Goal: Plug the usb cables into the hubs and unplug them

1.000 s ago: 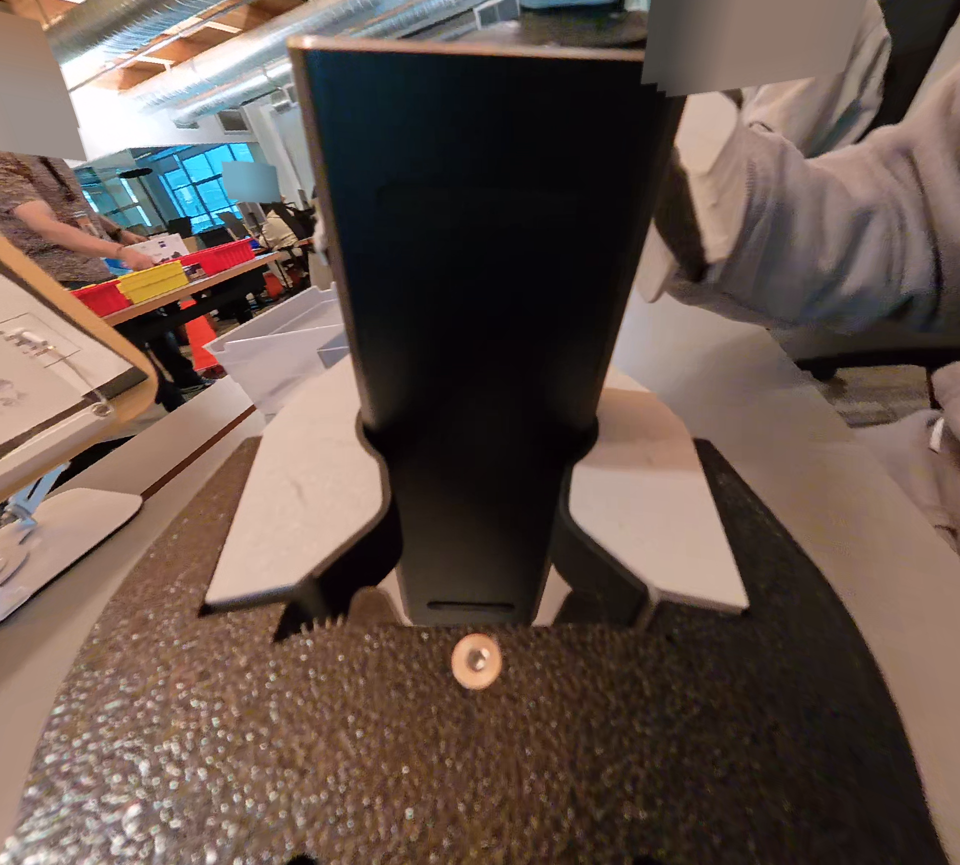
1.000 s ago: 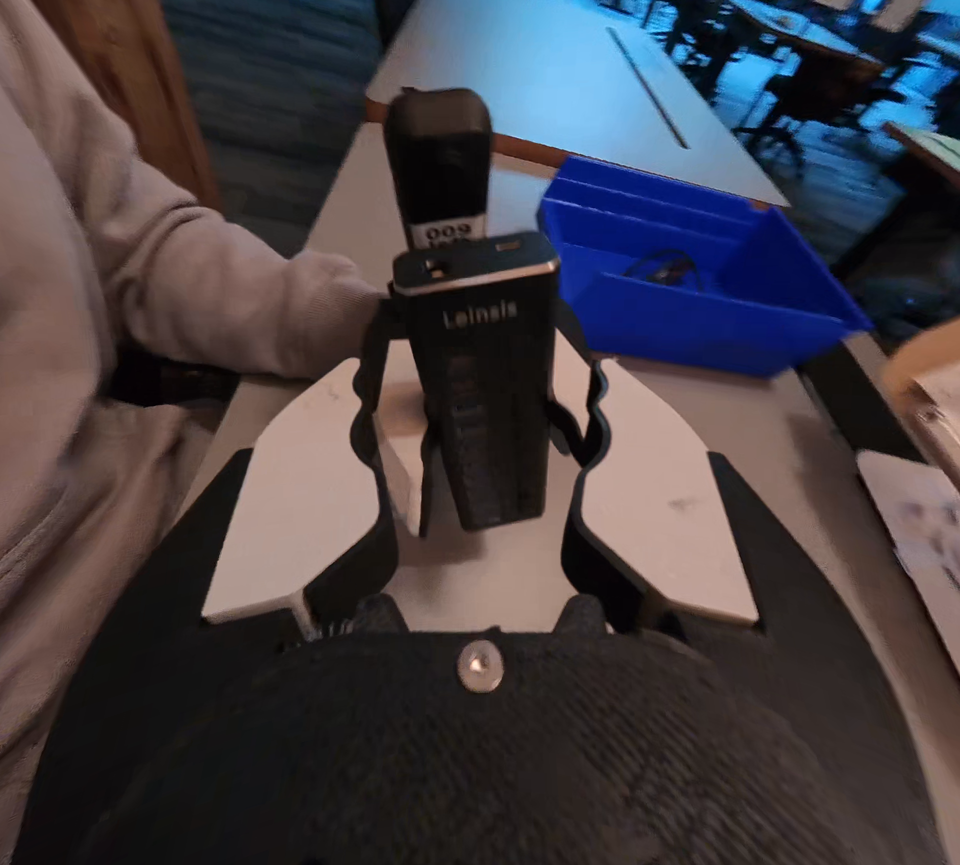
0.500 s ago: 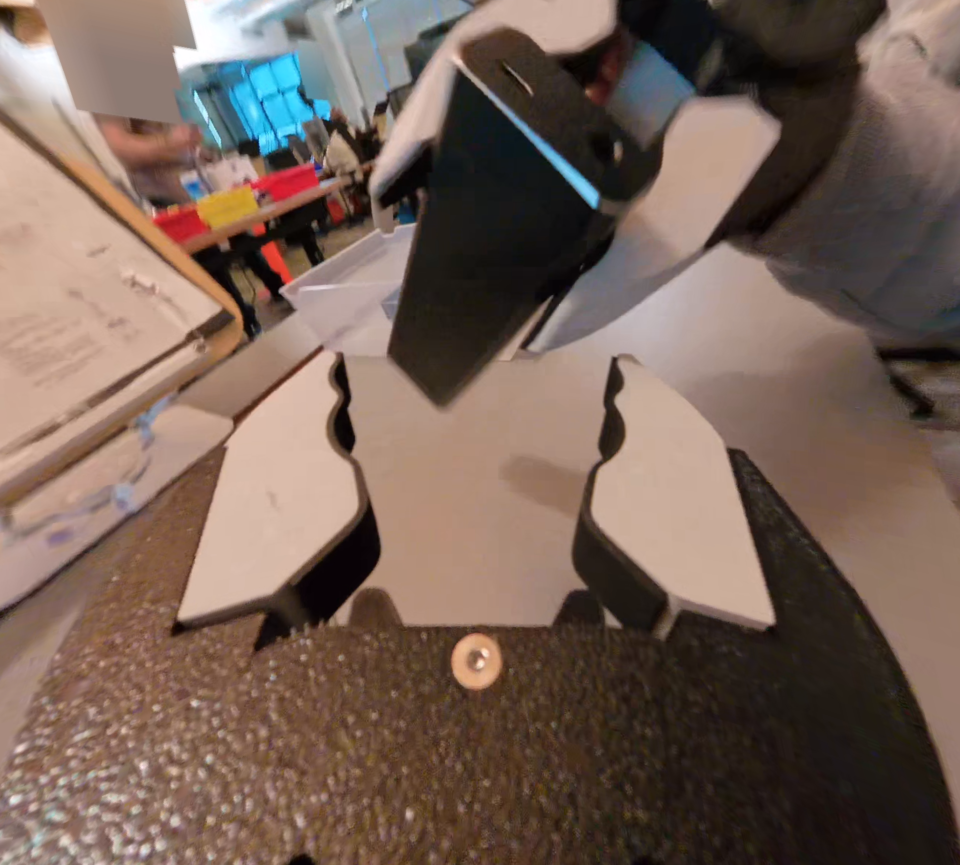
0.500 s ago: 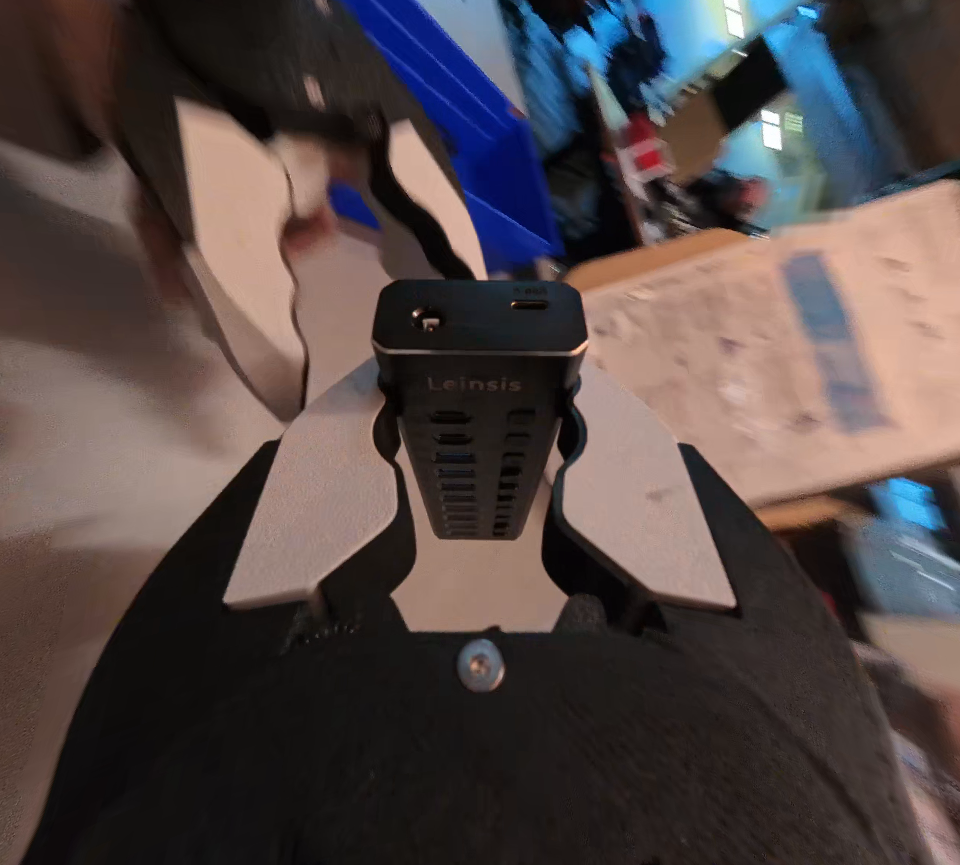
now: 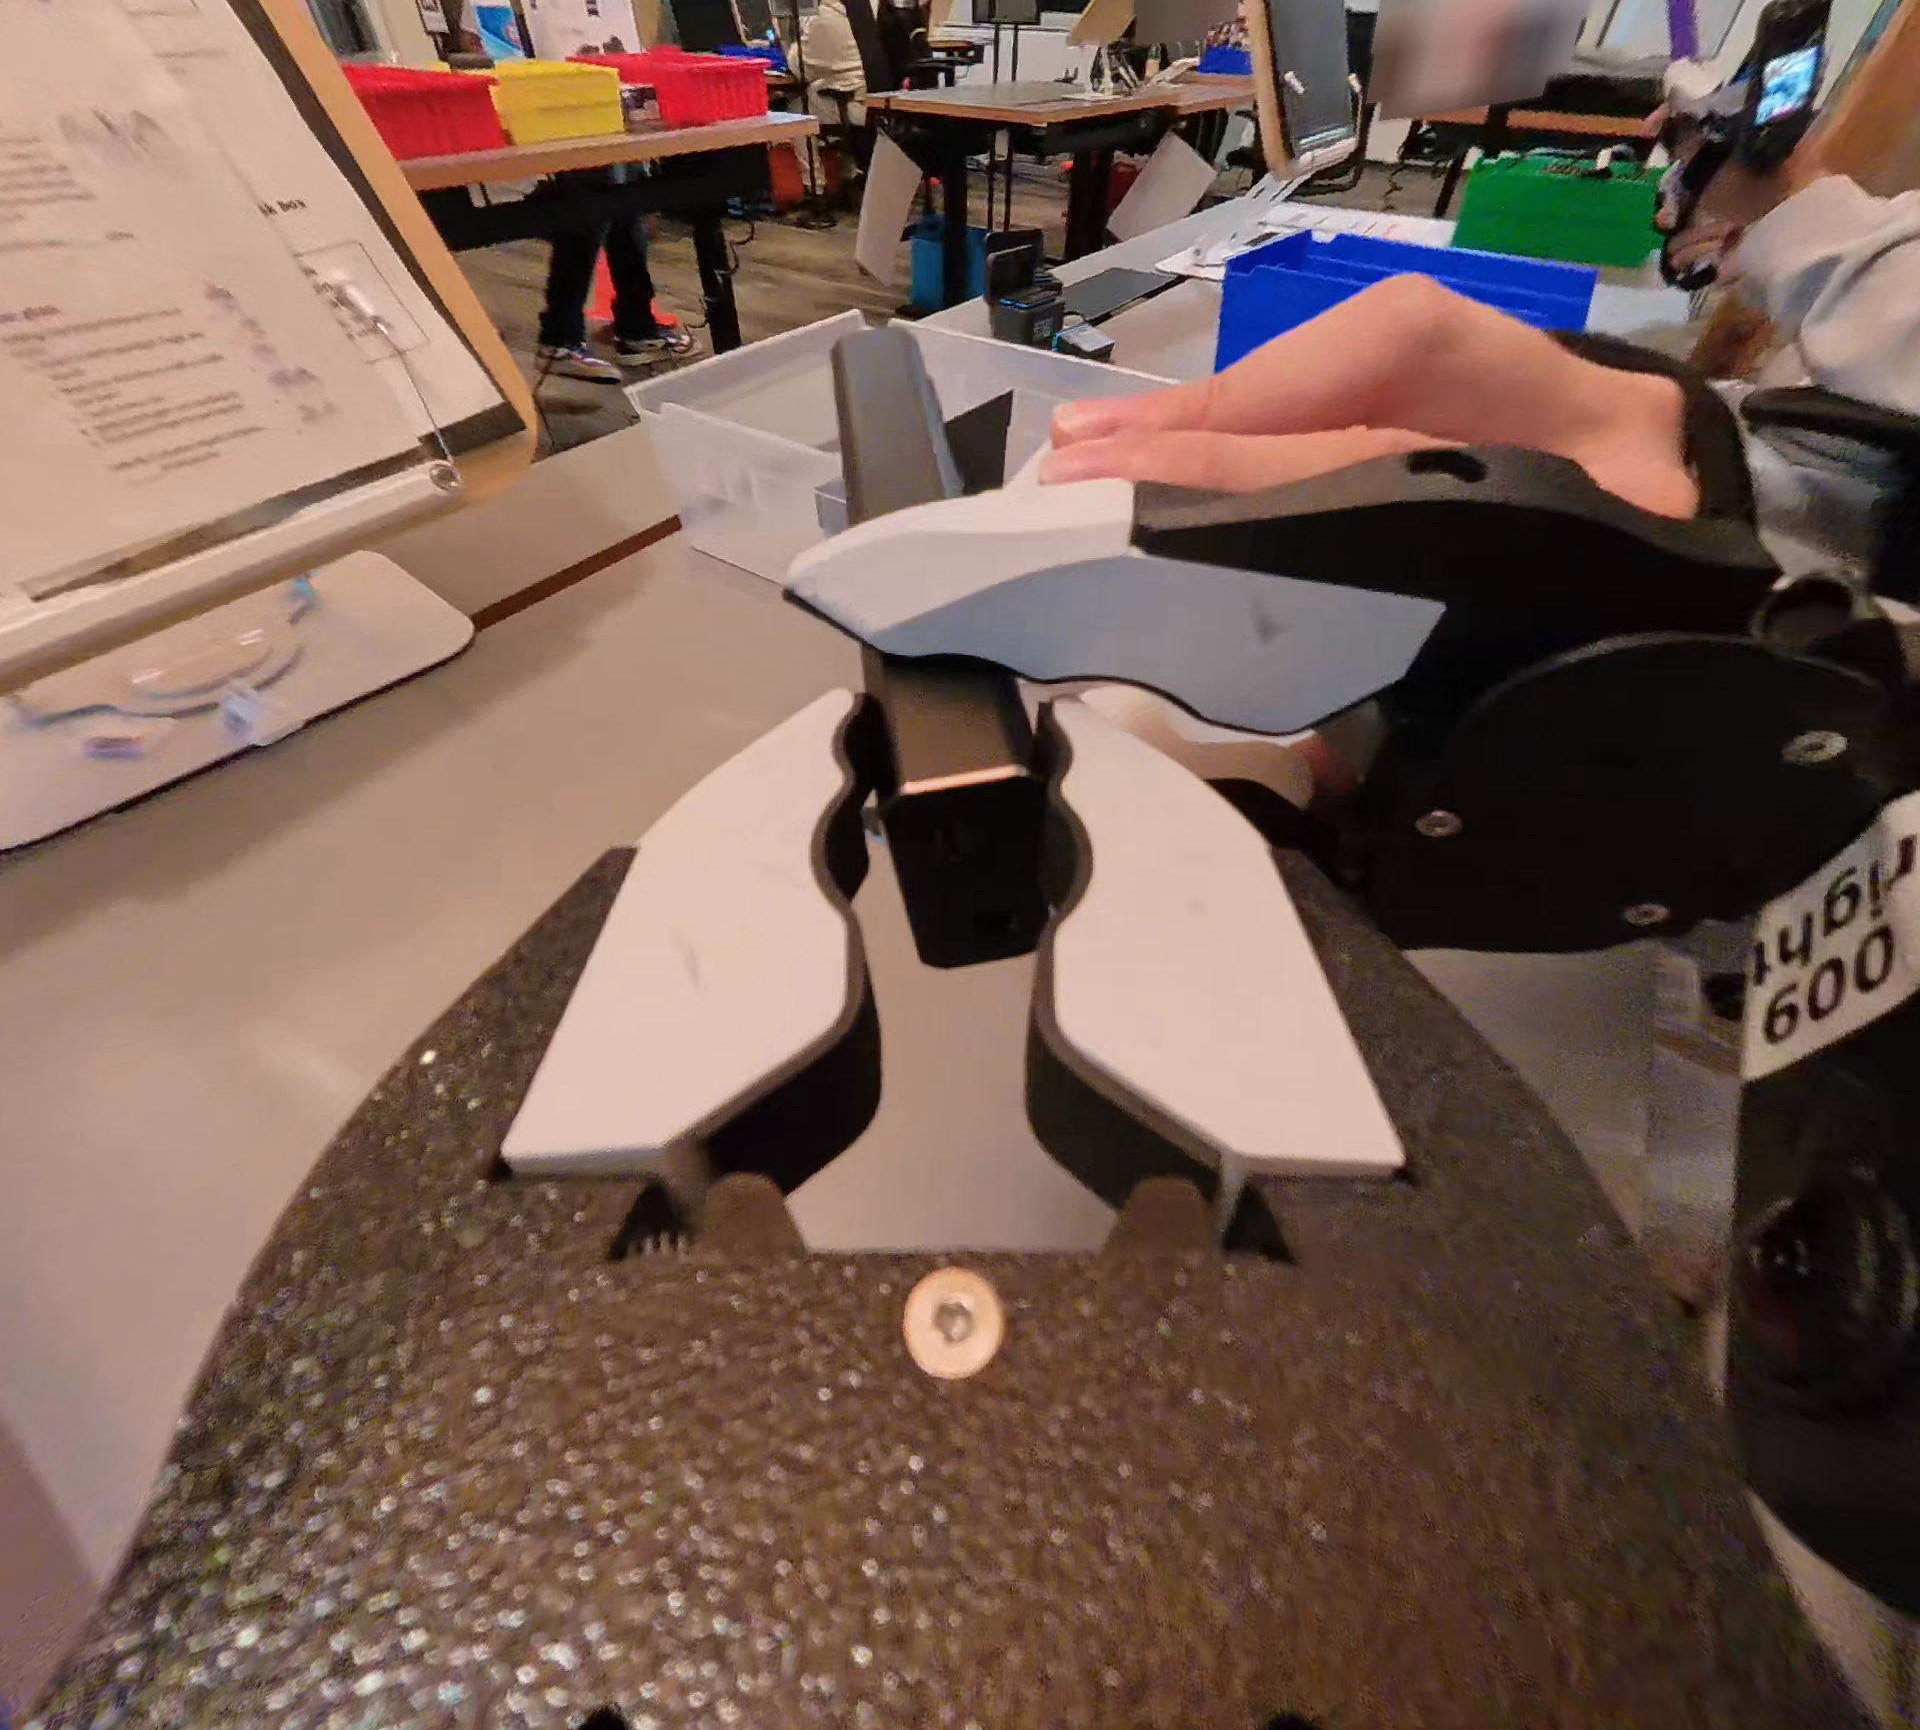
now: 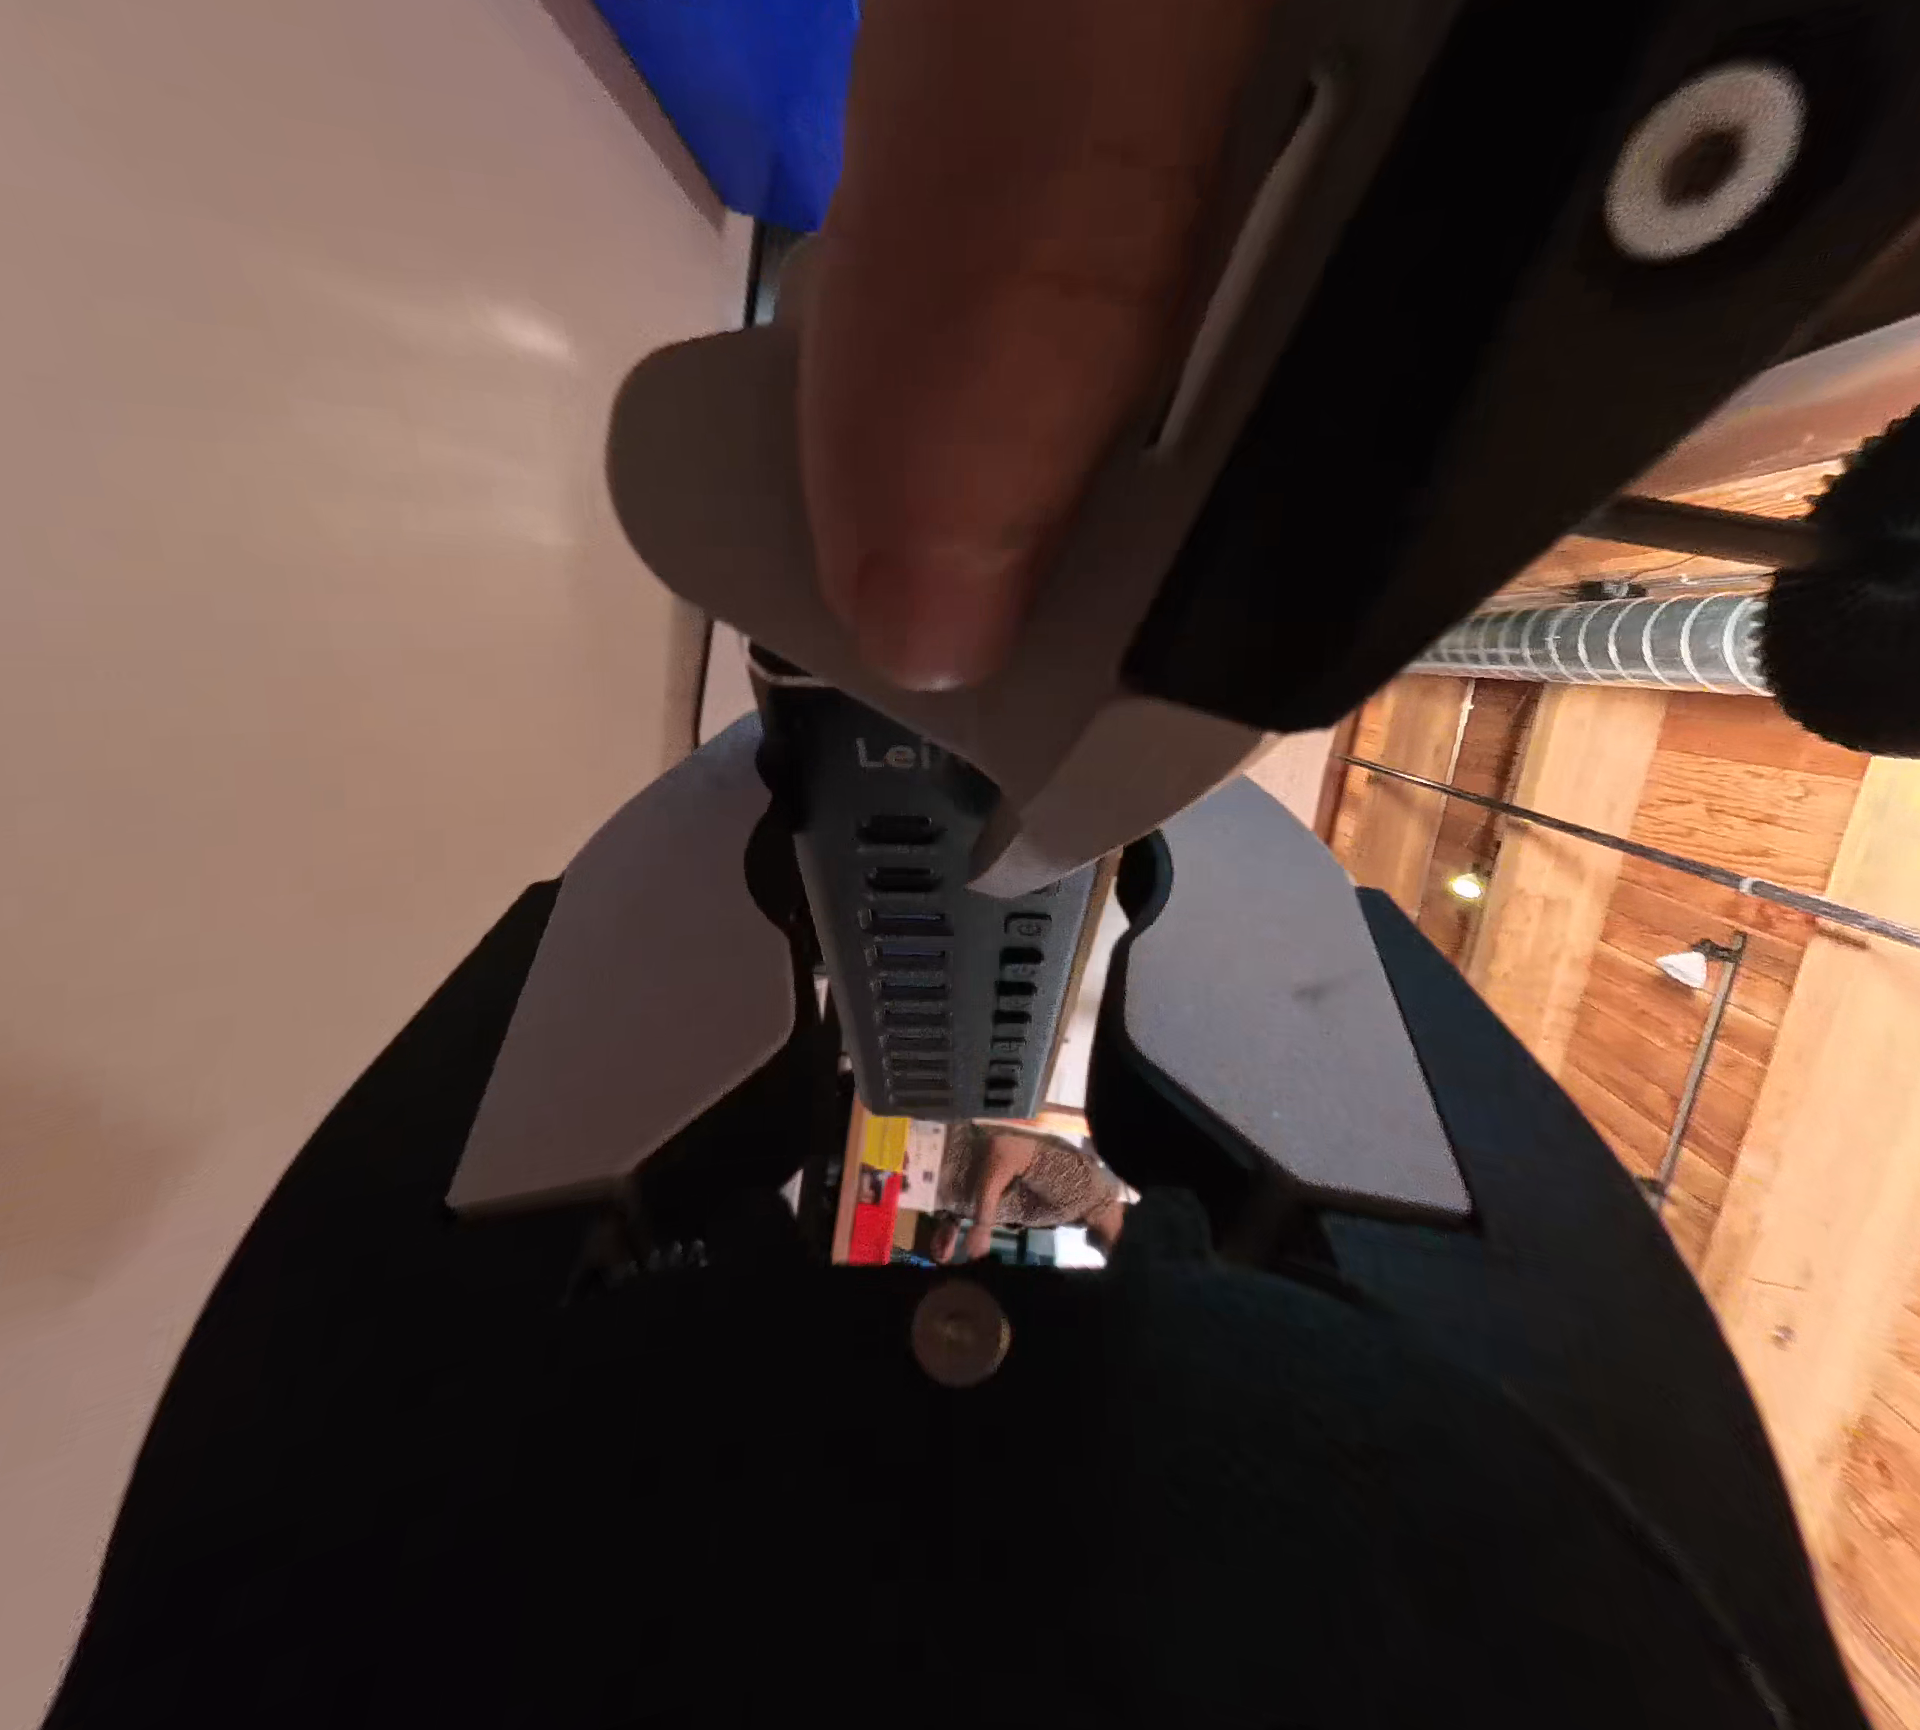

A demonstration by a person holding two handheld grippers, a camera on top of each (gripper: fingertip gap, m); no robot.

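Left wrist view shows the left gripper (image 5: 951,849) squeezing one end of the black hub (image 5: 961,839), above the grey table (image 5: 312,870). Coming in sideways, the right gripper (image 5: 883,579) grips the same hub higher up. Right wrist view shows the hub's (image 6: 940,963) port slots between the right gripper's fingers (image 6: 623,984).

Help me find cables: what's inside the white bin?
Only its pale inner walls show in the white bin; no cable is visible. The black hub and right gripper's fingers cover the rest.
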